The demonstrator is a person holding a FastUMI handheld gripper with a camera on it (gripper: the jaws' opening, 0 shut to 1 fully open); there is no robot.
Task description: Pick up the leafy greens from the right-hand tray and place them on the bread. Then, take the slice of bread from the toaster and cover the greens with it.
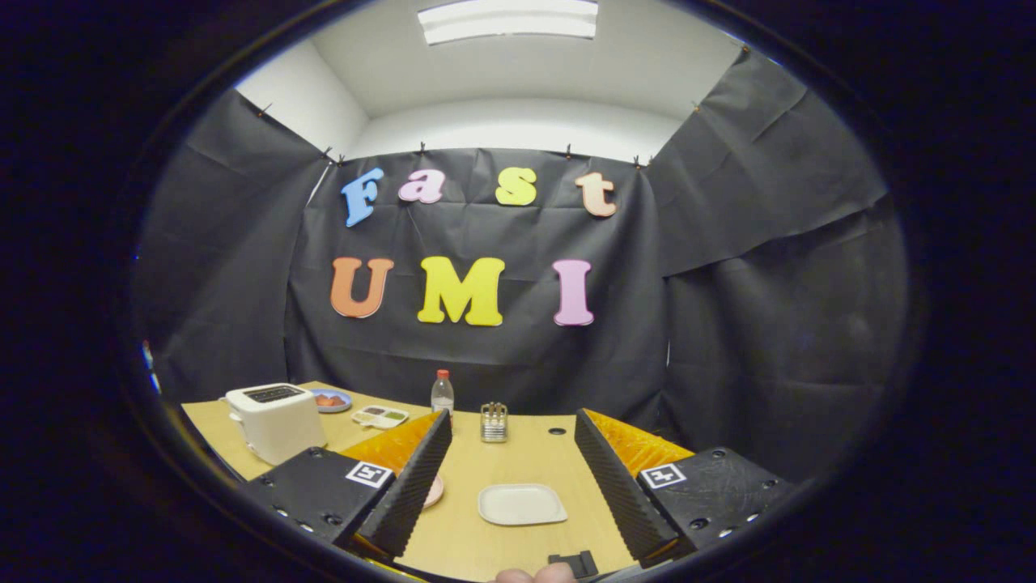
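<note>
Seen from the gripper view, the claw [512, 457] hangs above the table [518, 461] with its fingers spread wide and nothing between them. A pale square plate [522, 504] lies on the table between the fingers. The white toaster [275, 421] stands beyond the left finger, a small compartment tray [380, 416] just behind it.

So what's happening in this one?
Nothing is held yet. A person's hand-held gripper hovers above a wooden table, fingers open and empty. Between them lies a pale plate. Off to the left stands a white toaster, with a small divided tray behind it. A bottle and a metal rack stand farther back.
</note>
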